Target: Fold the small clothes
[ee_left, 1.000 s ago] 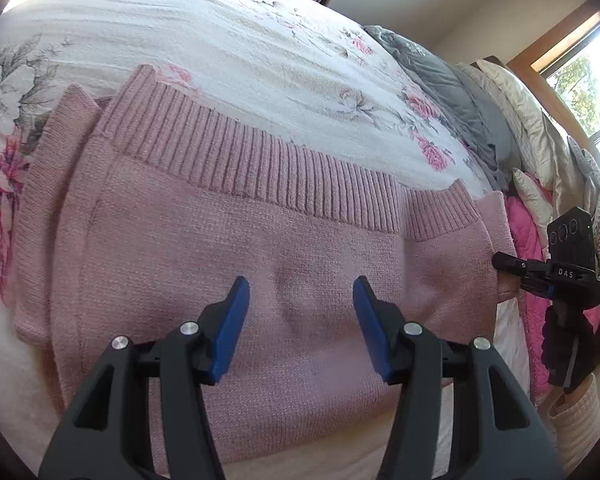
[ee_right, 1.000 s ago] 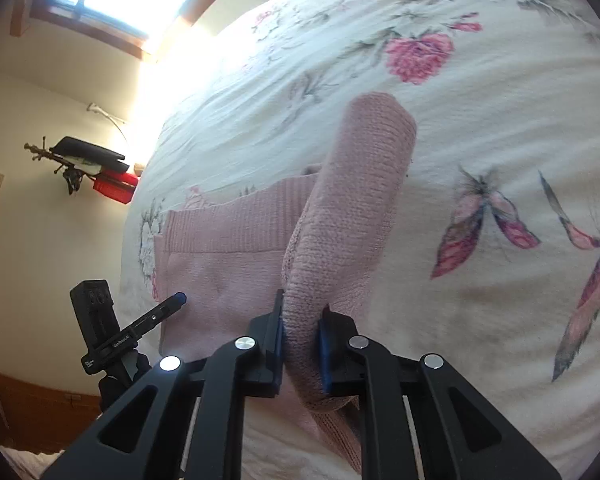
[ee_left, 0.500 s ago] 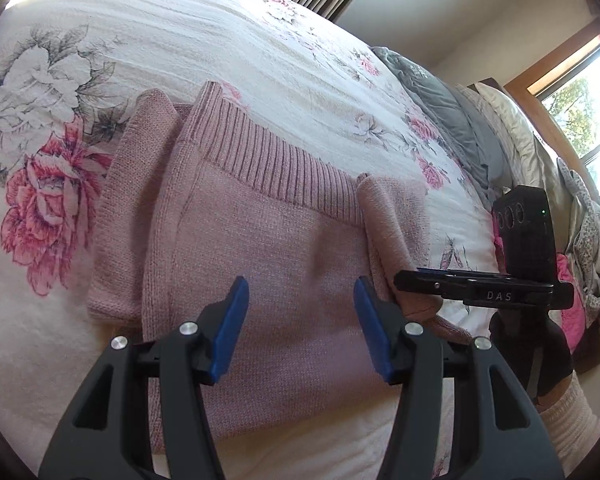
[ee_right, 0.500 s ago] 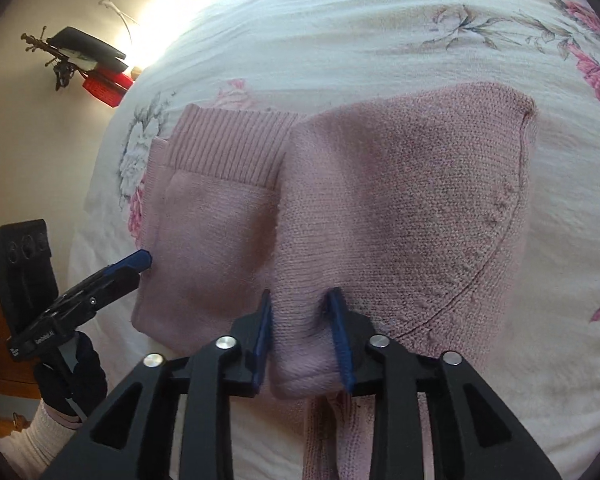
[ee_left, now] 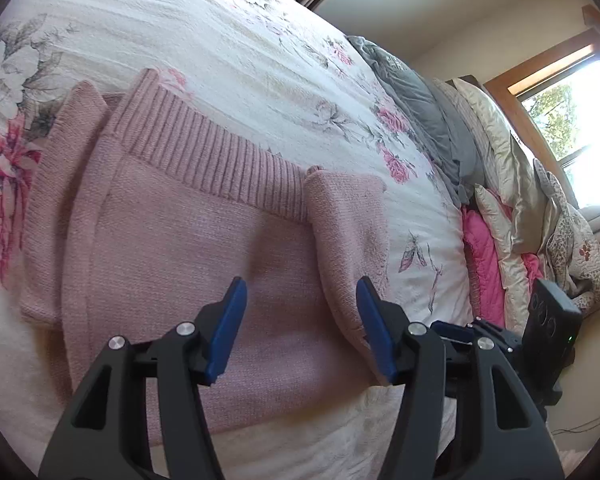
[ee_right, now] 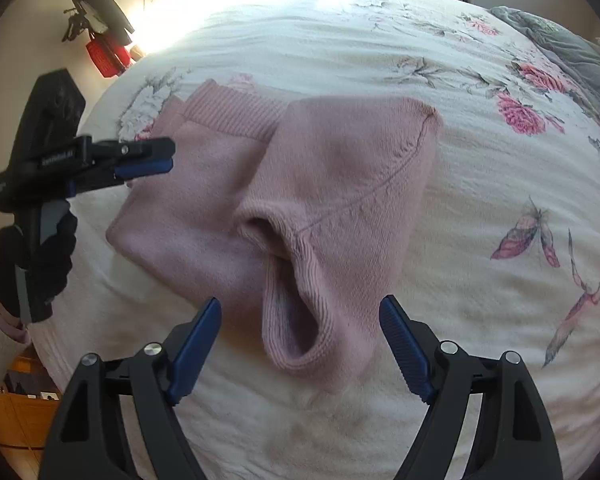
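While both tools [ee_right: 300,344] [ee_left: 298,320] gape wide, the pink sweater [ee_right: 340,184] lies apparently untouched just ahead.

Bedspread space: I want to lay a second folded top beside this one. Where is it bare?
The bedspread is bare right of the pink sweater, up to the grey blanket, and beyond the sweater's ribbed hem. Pillows crowd the headboard side.

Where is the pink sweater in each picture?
Left wrist view: the pink sweater fills the middle, just past the open left tongs.
Right wrist view: the sweater lies in the middle, above the open right tongs.
Shared landmark: its ribbed hem.
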The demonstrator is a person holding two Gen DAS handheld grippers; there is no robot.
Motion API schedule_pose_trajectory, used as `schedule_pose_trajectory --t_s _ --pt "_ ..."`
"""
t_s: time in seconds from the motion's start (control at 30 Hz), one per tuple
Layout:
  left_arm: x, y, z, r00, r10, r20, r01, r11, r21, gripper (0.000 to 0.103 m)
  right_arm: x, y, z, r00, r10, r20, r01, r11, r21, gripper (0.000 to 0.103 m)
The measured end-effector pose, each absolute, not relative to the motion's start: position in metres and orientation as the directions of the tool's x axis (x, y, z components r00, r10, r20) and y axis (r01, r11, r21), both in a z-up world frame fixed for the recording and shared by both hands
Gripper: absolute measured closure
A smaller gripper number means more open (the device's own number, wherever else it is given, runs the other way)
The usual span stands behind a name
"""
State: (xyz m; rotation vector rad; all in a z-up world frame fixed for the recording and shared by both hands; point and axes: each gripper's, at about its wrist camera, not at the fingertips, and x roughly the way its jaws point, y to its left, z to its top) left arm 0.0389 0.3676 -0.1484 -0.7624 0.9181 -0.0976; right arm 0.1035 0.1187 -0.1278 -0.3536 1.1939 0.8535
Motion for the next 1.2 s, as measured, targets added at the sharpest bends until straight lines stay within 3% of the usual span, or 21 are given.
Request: schedule_pose_trajectory --t_s 0.13,0.23,0.3,0.37,0.67,0.73,0.8,1.2 --pt "0.063 0.344 -0.159 0.583 -0.437 -0.685 -0.226 0.723 -0.653 0.046 0.097 0.116 -0.152 0.093 0.381 -0.92 -0.722 0.662 0.201 0.028" --pt "0.077 0.329 -0.17 0.55 -0.469 -0.691 -0.227 0.712 -0.665 0.044 0.102 0.116 -0.165 0.116 0.38 -0.918 -0.693 0.693 0.199 0.053" --pt "0.084 0.323 -0.178 0.533 -0.497 -0.685 -0.239 0.687 -0.686 0.044 0.108 0.112 -0.168 0.119 0.392 -0.912 -0.676 0.705 0.215 0.078" --pt "0.092 0.318 -0.185 0.525 -0.525 -0.67 -0.254 0.655 -0.712 0.044 0.112 0.102 -0.163 0.115 0.423 -0.899 -0.662 0.707 0.248 0.085" --pt "0.132 0.307 -0.206 0.537 -0.623 -0.569 -0.285 0.501 -0.817 0.041 0.12 0.065 -0.128 0.082 0.585 -0.807 -0.645 0.649 0.404 0.087" --pt "0.142 0.307 -0.208 0.535 -0.617 -0.577 -0.293 0.506 -0.812 0.053 0.12 0.062 -0.127 0.081 0.594 -0.8 -0.644 0.644 0.413 0.087" --pt "0.149 0.309 -0.211 0.535 -0.617 -0.577 -0.296 0.503 -0.812 0.082 0.119 0.062 -0.127 0.082 0.603 -0.794 -0.639 0.643 0.422 0.087" --pt "0.113 0.345 -0.12 0.658 -0.521 -0.544 -0.131 0.632 -0.764 0.086 0.086 0.11 -0.096 -0.014 0.731 -0.683 -0.692 0.486 0.534 0.087"
